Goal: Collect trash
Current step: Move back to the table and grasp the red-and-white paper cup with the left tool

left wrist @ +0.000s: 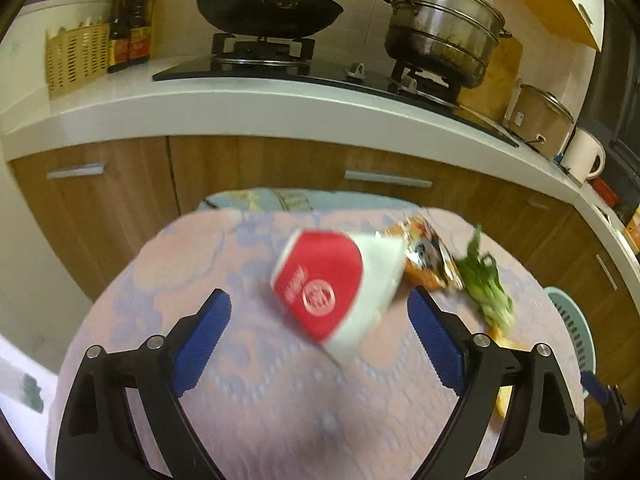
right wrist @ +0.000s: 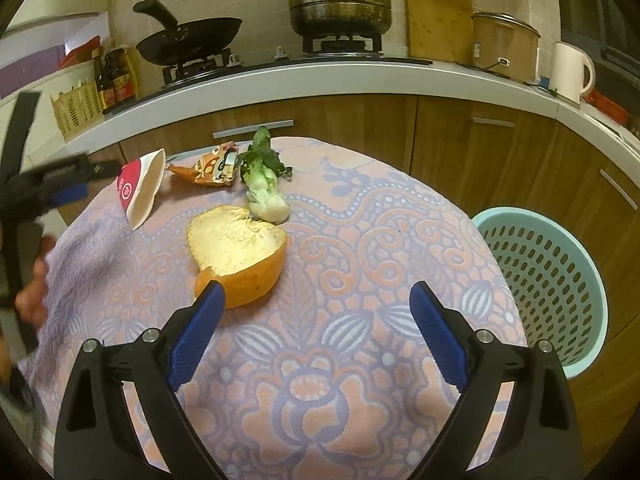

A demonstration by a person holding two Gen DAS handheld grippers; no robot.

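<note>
A crushed red and white paper cup (left wrist: 336, 292) lies on the patterned tablecloth (left wrist: 260, 400), just ahead of my open, empty left gripper (left wrist: 319, 302). It also shows in the right wrist view (right wrist: 140, 188). Beside it lie an orange snack wrapper (right wrist: 208, 168), a piece of green bok choy (right wrist: 264, 188) and a large orange peel (right wrist: 240, 256). My right gripper (right wrist: 316, 296) is open and empty, just right of the peel. The left gripper appears blurred at the left edge of the right wrist view (right wrist: 60, 188).
A light blue perforated basket (right wrist: 548, 280) stands on the floor right of the table. Behind are wooden cabinets (right wrist: 460, 144), a counter with a black wok (right wrist: 188, 40), a steel steamer pot (right wrist: 340, 0), sauce bottles (left wrist: 128, 32) and a white kettle (right wrist: 572, 72).
</note>
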